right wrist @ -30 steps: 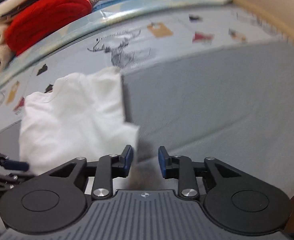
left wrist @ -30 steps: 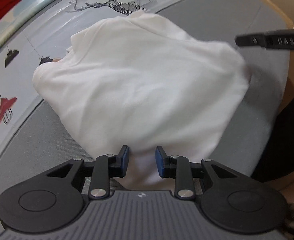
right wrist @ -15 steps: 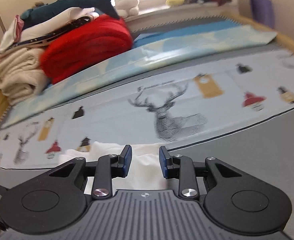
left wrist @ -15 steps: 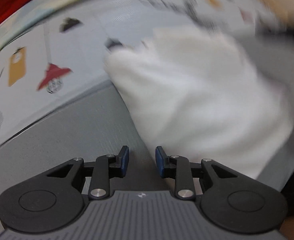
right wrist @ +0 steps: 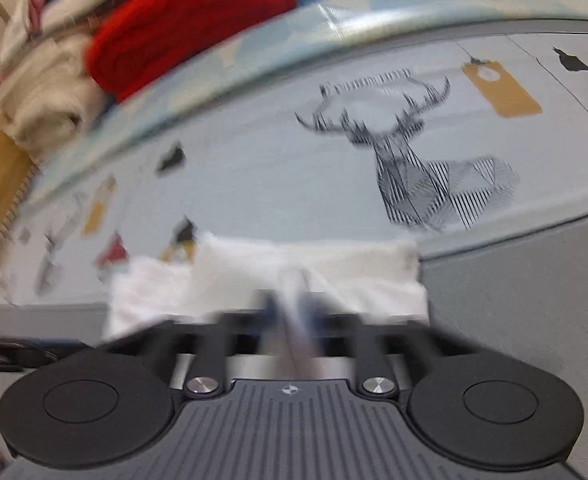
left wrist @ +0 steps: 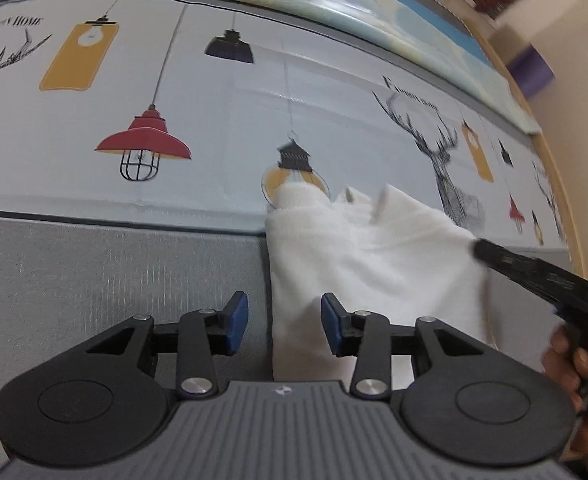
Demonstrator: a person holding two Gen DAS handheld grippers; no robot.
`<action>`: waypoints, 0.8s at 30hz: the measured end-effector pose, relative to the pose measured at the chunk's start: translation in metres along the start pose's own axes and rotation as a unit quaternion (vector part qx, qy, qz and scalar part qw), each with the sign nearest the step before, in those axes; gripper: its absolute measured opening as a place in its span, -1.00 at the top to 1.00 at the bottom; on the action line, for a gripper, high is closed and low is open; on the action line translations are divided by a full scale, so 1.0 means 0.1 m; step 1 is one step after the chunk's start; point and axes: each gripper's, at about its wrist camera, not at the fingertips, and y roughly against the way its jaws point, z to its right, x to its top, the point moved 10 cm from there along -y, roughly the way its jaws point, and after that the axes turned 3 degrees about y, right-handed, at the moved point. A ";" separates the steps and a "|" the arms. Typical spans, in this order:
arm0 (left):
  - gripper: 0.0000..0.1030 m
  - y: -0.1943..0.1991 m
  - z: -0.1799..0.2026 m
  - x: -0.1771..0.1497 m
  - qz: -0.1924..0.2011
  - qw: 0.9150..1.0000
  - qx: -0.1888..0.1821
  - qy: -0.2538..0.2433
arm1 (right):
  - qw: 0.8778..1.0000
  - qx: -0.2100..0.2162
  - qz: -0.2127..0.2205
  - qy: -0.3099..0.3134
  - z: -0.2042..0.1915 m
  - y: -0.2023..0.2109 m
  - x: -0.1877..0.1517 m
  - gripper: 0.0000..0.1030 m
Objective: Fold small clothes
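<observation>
A small white garment (left wrist: 366, 256) lies folded on the bed, across the edge between grey fabric and the printed sheet. My left gripper (left wrist: 284, 324) is open, its blue pads either side of the garment's near left edge. In the right wrist view the garment (right wrist: 262, 276) lies just ahead and the picture is blurred. My right gripper (right wrist: 290, 312) is shut on a fold of the white cloth. The right gripper's black finger also shows in the left wrist view (left wrist: 534, 268), at the garment's right edge.
The printed sheet (left wrist: 214, 120) with lamps and deer covers the far side of the bed. The grey fabric (left wrist: 94, 272) lies nearer. A red blanket (right wrist: 190, 20) and beige folded linen (right wrist: 42, 92) are stacked at the back left.
The left gripper has swung to the garment's near left edge and stayed open. The right gripper has come down onto the garment and closed on a fold of it.
</observation>
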 end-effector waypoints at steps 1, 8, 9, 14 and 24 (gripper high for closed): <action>0.13 0.00 -0.02 0.04 0.010 1.000 0.003 0.007 | 1.000 -0.001 0.013 -0.010 0.03 0.05 0.05 0.93; 0.13 0.04 0.19 0.23 0.044 0.999 -0.023 0.005 | 0.998 -0.056 -0.026 -0.011 0.15 -0.12 -0.04 0.88; 0.13 0.07 0.26 0.22 0.050 0.998 -0.026 -0.014 | 0.997 -0.067 -0.026 0.001 0.15 -0.12 -0.05 0.82; 0.16 0.12 0.48 0.16 0.070 0.993 -0.012 -0.090 | 0.997 -0.078 0.008 0.028 0.07 0.12 0.07 0.52; 0.16 0.15 0.57 0.02 0.059 0.991 -0.016 -0.121 | 0.989 0.032 -0.093 0.113 -0.08 0.38 -0.41 0.51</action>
